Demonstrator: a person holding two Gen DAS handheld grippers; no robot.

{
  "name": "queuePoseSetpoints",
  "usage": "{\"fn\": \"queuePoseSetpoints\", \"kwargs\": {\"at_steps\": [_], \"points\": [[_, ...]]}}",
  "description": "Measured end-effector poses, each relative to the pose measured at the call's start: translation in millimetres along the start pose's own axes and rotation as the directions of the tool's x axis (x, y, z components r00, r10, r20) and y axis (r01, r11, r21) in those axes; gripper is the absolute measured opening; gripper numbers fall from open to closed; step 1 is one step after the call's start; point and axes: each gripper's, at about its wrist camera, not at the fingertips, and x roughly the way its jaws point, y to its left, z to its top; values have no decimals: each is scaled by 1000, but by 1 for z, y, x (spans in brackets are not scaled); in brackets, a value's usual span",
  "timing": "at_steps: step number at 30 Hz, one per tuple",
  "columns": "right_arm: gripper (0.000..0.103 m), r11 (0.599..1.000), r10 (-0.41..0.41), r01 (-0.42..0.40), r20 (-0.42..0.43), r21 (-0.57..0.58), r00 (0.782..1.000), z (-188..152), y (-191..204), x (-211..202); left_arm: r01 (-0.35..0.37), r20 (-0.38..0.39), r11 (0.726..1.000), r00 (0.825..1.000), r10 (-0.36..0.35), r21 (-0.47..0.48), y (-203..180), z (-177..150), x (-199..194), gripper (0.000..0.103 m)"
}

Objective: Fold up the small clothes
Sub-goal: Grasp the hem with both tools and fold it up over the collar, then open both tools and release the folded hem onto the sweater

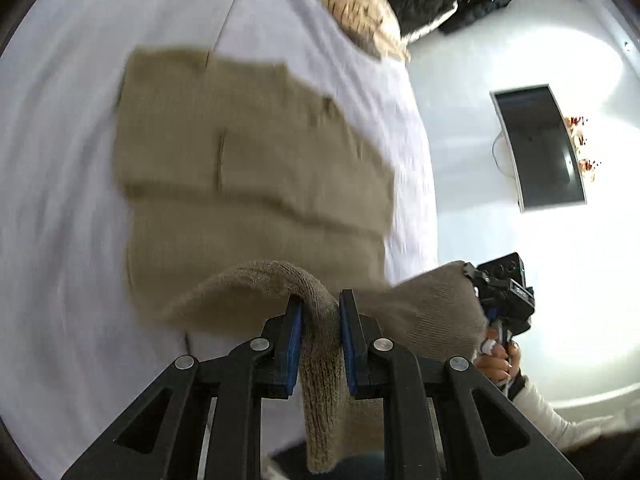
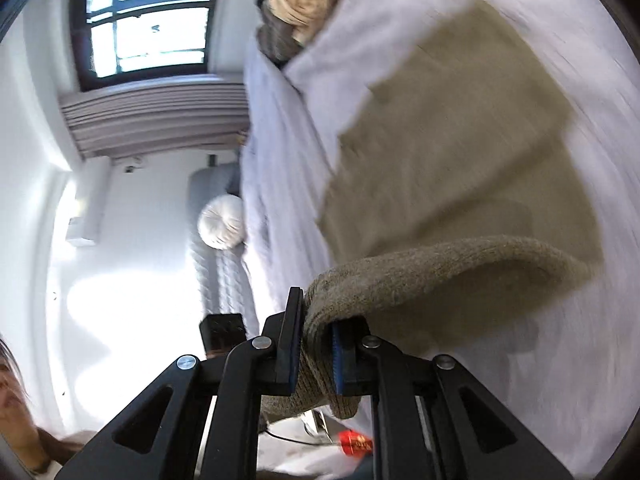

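A tan knitted garment (image 1: 248, 168) lies spread on the white bed (image 1: 60, 160), its near edge lifted off the sheet. My left gripper (image 1: 320, 320) is shut on a bunched fold of that near edge, and knit hangs down between the blue pads (image 1: 295, 332). In the left wrist view my right gripper (image 1: 504, 300) shows at the right, holding the other end of the same edge. The right wrist view shows my right gripper (image 2: 316, 344) shut on a rolled fold of the tan garment (image 2: 460, 160), which stretches away over the bed (image 2: 600, 320). Both views are blurred.
A pile of beige and dark clothes (image 1: 368, 12) sits at the far end of the bed. A black screen (image 1: 540, 148) hangs on the white wall. A window (image 2: 148, 20), a radiator (image 2: 156, 116) and a round white cushion (image 2: 222, 222) are on the other side. A person's hand (image 1: 498, 360) grips the right tool.
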Motion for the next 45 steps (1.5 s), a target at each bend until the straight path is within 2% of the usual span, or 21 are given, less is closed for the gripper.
{"fn": "queuePoseSetpoints", "kwargs": {"at_steps": [4,9,15,20,21,22,23,24,25,28,29,30,32,34,36,37,38,39,40,41,45], "points": [[14,1000,22,-21,23,-10,999,49,3,20,-21,111,1000,994,23,-16,7,50,12,19],[14,996,-37,30,68,89,997,100,-38,49,-98,178,992,978,111,-79,38,93,49,19],[14,980,-37,16,107,196,994,127,-95,65,-179,193,974,960,204,-142,81,113,91,19],[18,970,-6,-28,138,240,990,140,-101,67,-168,186,963,960,209,-212,85,99,76,20],[22,968,-2,-35,150,249,989,143,-99,65,-177,175,960,960,217,-217,83,100,73,27],[27,966,2,-43,159,255,987,147,-96,63,-189,168,958,959,228,-218,79,101,69,48],[45,965,4,-48,168,256,986,151,-92,65,-203,185,955,952,244,-214,74,101,62,63],[67,968,-2,-44,181,249,983,152,-88,61,-205,222,957,942,250,-205,68,101,57,85],[70,972,-12,-34,191,233,982,154,-83,61,-197,269,963,932,242,-182,61,101,49,87],[69,988,-120,99,178,123,977,146,-56,52,-167,251,978,948,194,-125,54,100,44,87],[65,985,-158,145,172,90,972,142,-51,51,-170,225,980,956,189,-102,53,99,47,87],[53,980,-196,190,160,55,967,138,-46,53,-189,184,980,963,198,-64,51,95,54,87],[32,941,-327,333,109,-49,939,130,-33,63,-235,125,972,964,235,-16,49,91,67,87],[29,874,-451,458,80,-161,889,127,-20,83,-257,76,966,964,255,14,47,91,87,87],[29,806,-532,547,127,-227,837,129,-9,95,-284,79,958,957,280,30,40,96,102,86],[29,744,-584,613,186,-267,790,132,1,99,-322,115,946,942,316,40,35,100,106,86],[32,701,-617,656,224,-280,754,134,6,102,-360,164,932,923,349,42,30,105,106,86],[46,659,-647,695,253,-289,719,139,11,105,-394,207,918,902,380,33,26,110,105,86],[57,639,-661,709,259,-297,704,149,14,112,-421,244,907,882,404,21,24,117,104,87],[69,631,-668,715,259,-300,698,154,13,114,-434,261,901,872,415,18,22,123,104,87],[69,587,-711,755,259,-292,654,169,1,116,-490,235,870,852,468,42,28,152,123,87]]}}
